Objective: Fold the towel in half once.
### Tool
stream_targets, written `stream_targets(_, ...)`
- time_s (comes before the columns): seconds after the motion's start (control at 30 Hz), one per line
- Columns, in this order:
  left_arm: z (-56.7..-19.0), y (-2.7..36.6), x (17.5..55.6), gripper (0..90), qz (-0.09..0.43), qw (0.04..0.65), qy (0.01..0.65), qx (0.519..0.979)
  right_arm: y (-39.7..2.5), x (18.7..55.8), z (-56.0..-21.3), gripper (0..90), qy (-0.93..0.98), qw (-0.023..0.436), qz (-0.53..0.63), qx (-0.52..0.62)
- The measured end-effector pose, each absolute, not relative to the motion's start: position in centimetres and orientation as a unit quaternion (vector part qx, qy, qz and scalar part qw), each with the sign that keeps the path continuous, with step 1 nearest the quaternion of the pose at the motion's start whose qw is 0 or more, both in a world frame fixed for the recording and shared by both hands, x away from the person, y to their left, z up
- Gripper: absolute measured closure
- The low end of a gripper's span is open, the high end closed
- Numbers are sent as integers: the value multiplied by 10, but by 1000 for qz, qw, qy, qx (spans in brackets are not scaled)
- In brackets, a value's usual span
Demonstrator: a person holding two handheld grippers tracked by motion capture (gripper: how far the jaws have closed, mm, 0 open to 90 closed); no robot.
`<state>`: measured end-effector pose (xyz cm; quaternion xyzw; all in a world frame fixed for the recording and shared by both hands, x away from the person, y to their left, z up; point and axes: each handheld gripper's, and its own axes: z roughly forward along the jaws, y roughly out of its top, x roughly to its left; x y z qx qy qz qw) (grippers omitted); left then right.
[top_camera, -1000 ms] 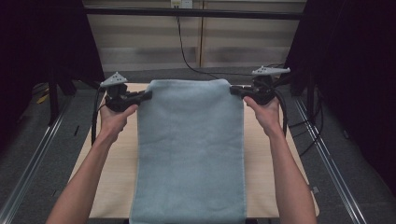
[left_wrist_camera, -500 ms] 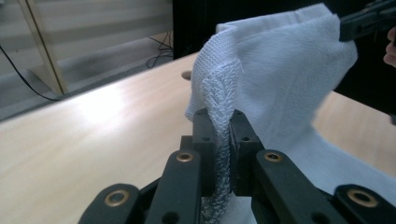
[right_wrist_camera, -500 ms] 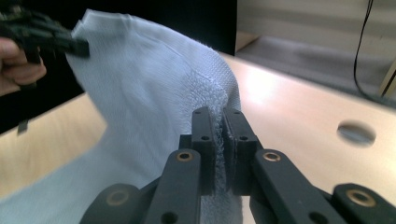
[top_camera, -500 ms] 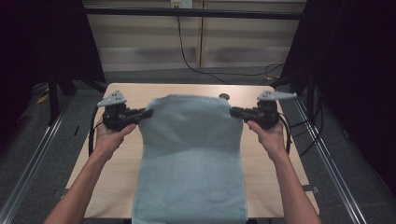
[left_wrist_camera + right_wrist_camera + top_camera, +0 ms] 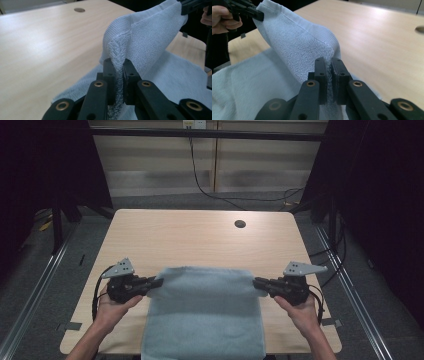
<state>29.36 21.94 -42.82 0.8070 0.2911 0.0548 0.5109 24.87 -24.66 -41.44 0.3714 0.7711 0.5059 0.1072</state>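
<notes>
Finding no readable text, label, brand, number or sign anywhere. Showing no print or tag on the pale blue towel, bare wood grain on the bench, and no markings on the left hand-held gripper or the right hand-held gripper, nor on their grey plates.

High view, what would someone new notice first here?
A pale blue towel at the near edge of the wooden table, its far edge lifted and stretched between two hand-held tools. The left tool pinches one corner and the right tool the other, each shut on the cloth. Beyond it, a small round hole sits in the bare tabletop.
</notes>
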Motion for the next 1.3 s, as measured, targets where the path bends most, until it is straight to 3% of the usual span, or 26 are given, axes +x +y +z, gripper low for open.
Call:
stream_targets(0.2,-456,222,272,837,15,498,306,811,-239,228,-448,842,797,81,461,381)
stream_targets(0.4,-478,217,264,837,9,454,304,837,-235,215,-477,842,809,47,432,395)
stream_targets(0.63,-499,210,267,831,3,417,313,853,-229,221,-489,842,824,49,400,399)
stream_targets(1.3,-509,204,340,829,38,439,355,825,-220,297,-495,845,817,70,364,441)
